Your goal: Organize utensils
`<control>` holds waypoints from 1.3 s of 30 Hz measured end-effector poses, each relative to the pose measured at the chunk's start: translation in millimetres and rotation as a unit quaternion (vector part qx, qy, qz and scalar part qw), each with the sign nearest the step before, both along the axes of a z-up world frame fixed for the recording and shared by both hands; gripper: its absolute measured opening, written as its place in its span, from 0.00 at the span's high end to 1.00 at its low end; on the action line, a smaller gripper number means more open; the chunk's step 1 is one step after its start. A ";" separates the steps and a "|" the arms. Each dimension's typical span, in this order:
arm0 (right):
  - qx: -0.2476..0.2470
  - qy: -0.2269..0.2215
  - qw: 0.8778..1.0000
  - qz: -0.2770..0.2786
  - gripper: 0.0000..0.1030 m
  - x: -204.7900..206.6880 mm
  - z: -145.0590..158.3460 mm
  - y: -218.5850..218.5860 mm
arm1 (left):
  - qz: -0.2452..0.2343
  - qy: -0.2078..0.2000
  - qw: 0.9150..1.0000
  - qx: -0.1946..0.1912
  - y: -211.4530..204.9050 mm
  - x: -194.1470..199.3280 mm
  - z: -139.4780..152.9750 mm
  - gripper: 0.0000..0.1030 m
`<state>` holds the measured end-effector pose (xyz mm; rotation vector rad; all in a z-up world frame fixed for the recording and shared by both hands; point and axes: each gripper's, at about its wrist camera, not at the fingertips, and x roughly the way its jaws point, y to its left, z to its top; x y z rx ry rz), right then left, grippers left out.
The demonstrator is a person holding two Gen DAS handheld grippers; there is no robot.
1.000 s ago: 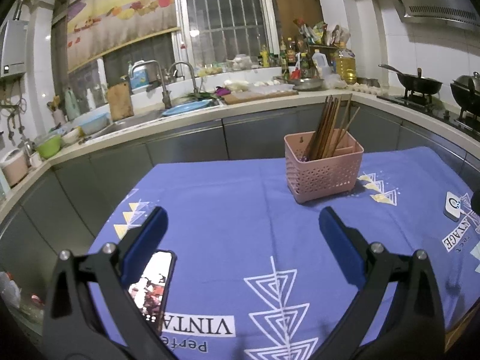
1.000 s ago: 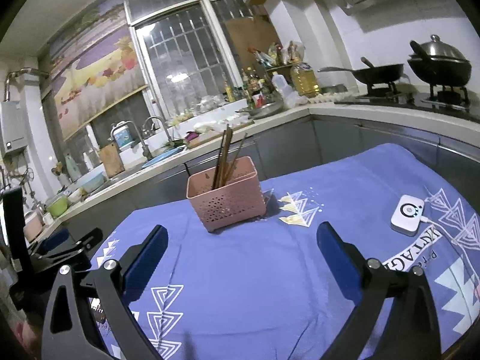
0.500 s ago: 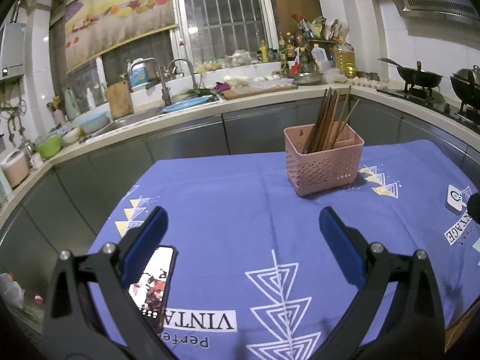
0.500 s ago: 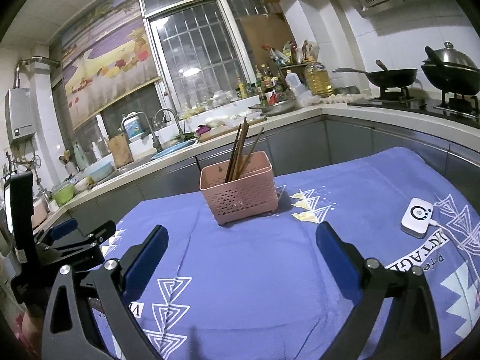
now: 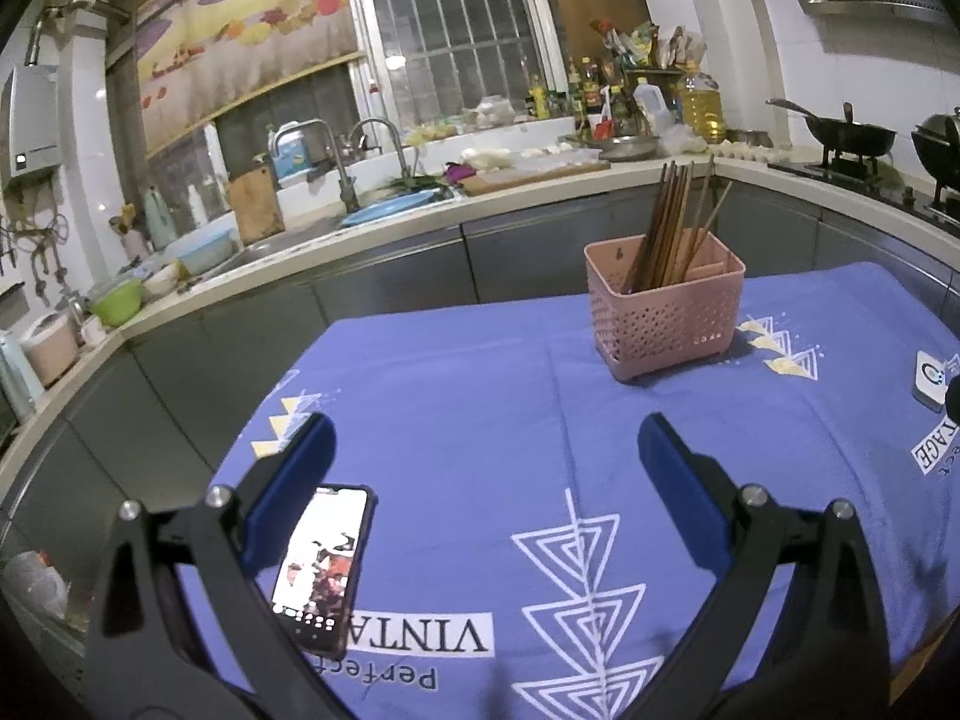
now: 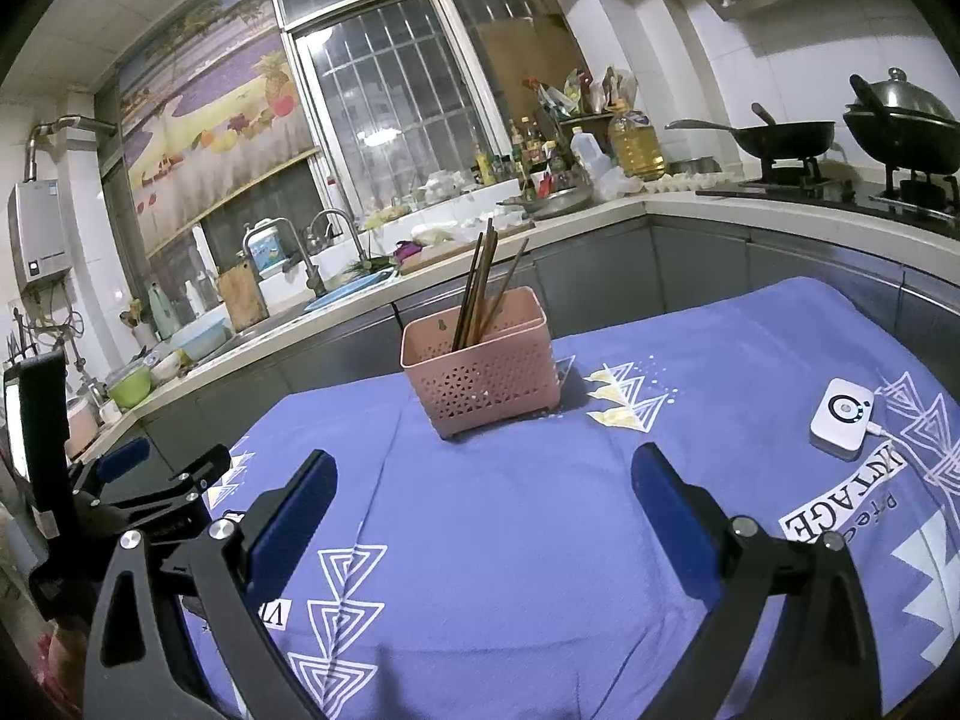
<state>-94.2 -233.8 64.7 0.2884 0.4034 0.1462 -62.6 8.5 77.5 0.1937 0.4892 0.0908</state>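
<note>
A pink perforated utensil basket (image 5: 666, 312) stands on the blue tablecloth (image 5: 480, 396), with several brown chopsticks (image 5: 669, 222) upright in it. It also shows in the right wrist view (image 6: 486, 375) with the chopsticks (image 6: 480, 288). My left gripper (image 5: 483, 450) is open and empty, low over the cloth, well short of the basket. My right gripper (image 6: 480, 483) is open and empty, also short of the basket. The left gripper appears at the left edge of the right wrist view (image 6: 156, 480).
A phone (image 5: 324, 564) lies on the cloth by my left finger. A small white device (image 6: 843, 414) with a cable lies at the right. A kitchen counter with a sink (image 5: 336, 192), bottles and woks (image 6: 774, 138) rings the table's far side.
Both views have shifted slightly: the basket sits a little further right and nearer in the right wrist view. Both grippers stay open and empty.
</note>
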 end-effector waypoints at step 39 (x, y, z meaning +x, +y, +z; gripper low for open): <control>0.006 0.004 1.000 0.006 0.06 -12.8 -5.0 20.8 | -0.002 -0.006 1.000 -0.012 4.2 -3.6 -1.1 0.06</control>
